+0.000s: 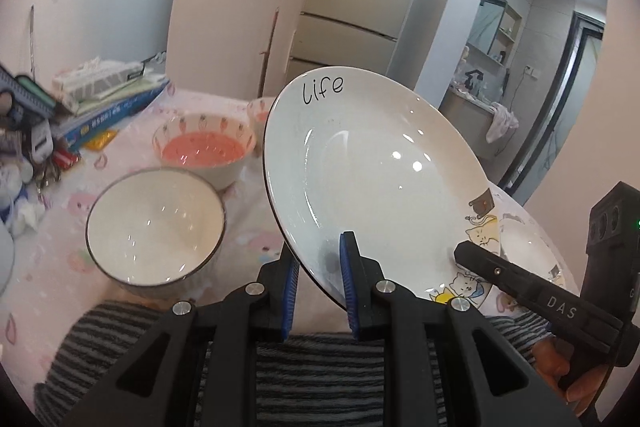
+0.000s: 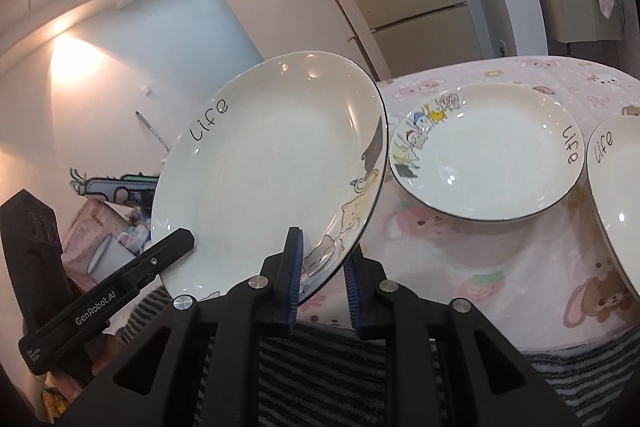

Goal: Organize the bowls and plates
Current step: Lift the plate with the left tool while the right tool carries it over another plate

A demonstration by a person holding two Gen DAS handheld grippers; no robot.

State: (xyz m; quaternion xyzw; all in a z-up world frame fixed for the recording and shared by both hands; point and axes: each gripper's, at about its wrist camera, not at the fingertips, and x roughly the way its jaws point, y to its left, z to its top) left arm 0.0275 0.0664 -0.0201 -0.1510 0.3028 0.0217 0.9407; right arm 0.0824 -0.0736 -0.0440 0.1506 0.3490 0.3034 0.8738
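Observation:
A white plate (image 1: pixel 380 179) with "life" lettering and cat drawings is lifted and tilted above the table, gripped from both sides. My left gripper (image 1: pixel 319 247) is shut on its near rim, blue pads on either face. My right gripper (image 2: pixel 322 251) is shut on the same plate (image 2: pixel 272 163) at the cat-drawing edge. Each gripper also shows in the other's view: the right gripper (image 1: pixel 472 255) and the left gripper (image 2: pixel 180 239). Two matching plates lie flat on the table, one in the middle (image 2: pixel 486 151) and one at the right edge (image 2: pixel 616 195). A white bowl (image 1: pixel 156 227) and a pink-lined bowl (image 1: pixel 204 151) stand to the left.
The table (image 2: pixel 460 259) has a pink cartoon cloth. Boxes, packets and small clutter (image 1: pixel 80 99) pile at its far left. A smaller strawberry-pattern bowl (image 1: pixel 260 109) peeks out behind the held plate. A person's striped clothing (image 1: pixel 320 379) fills the near edge. A fridge (image 1: pixel 360 7) stands behind.

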